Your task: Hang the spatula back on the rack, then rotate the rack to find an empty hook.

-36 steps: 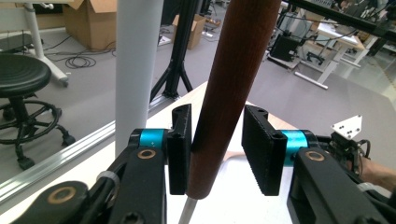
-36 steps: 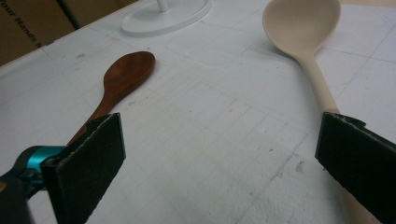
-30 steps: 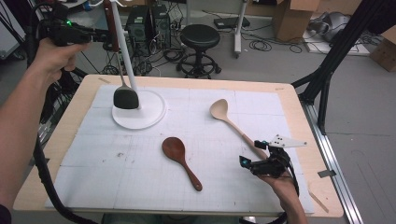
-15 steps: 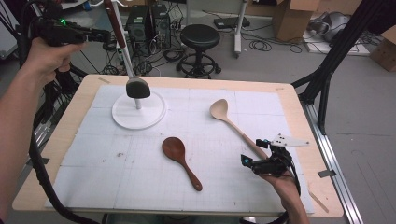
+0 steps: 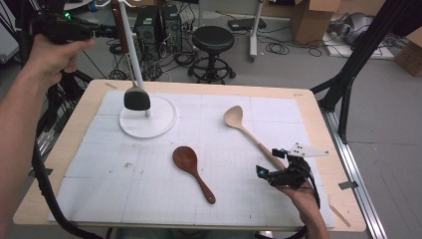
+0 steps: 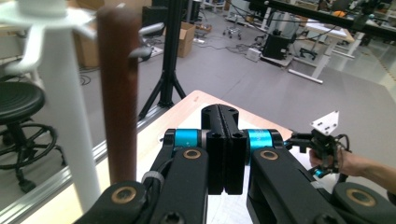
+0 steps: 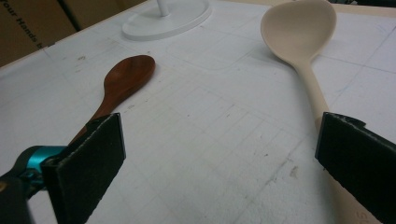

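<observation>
A: Where's the spatula (image 5: 136,98)?
B: Hanging on the stand (image 5: 147,123), ten o'clock. The left gripper (image 6: 223,112) has just closed on nothing, beside its handle. Withdraw straight, without nudging it.
A: And the right gripper (image 7: 222,140)?
B: Spread by the pale spoon (image 5: 234,118).

The left tool (image 6: 223,154) is held high beyond the bench's far left corner, its jaws just closed together on nothing. The right tool (image 5: 278,167) rests low near the bench's near right corner, jaws wide apart.
</observation>
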### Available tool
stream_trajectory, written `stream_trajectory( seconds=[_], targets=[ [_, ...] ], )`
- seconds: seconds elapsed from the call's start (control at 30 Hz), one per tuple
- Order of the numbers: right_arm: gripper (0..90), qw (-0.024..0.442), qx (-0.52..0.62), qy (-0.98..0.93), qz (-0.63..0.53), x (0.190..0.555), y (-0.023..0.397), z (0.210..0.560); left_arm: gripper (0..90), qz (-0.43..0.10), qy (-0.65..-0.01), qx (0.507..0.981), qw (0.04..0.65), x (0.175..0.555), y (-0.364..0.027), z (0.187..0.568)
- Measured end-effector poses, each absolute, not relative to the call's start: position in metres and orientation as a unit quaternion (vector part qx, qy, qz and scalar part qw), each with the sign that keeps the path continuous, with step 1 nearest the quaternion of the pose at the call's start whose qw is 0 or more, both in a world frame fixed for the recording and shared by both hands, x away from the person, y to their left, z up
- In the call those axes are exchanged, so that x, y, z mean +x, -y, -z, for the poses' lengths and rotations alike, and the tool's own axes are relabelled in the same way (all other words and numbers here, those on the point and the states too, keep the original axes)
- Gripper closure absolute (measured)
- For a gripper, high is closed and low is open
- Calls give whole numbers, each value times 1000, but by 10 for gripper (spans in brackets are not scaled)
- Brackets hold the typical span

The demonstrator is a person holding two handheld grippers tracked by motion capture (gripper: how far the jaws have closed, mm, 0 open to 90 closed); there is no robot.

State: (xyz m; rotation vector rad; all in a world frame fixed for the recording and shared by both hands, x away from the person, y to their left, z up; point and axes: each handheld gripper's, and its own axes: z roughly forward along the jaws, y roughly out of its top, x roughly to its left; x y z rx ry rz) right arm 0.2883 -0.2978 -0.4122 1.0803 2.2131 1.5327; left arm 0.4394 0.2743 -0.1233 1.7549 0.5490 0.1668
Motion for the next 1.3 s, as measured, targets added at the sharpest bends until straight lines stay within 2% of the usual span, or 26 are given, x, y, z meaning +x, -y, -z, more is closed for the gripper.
stream_trajectory(
  seconds=[0.3,0.77,1.3],
  targets=[
    [9,118,372,-758,-523,289,298,413,896,-83,-233,755,608,446,-269,108],
    [9,112,367,-763,-520,290,292,415,892,-115,-266,737,611,453,-273,109],
    [9,111,364,-763,-522,290,291,416,892,-122,-281,726,615,459,-281,112]
  ],
)
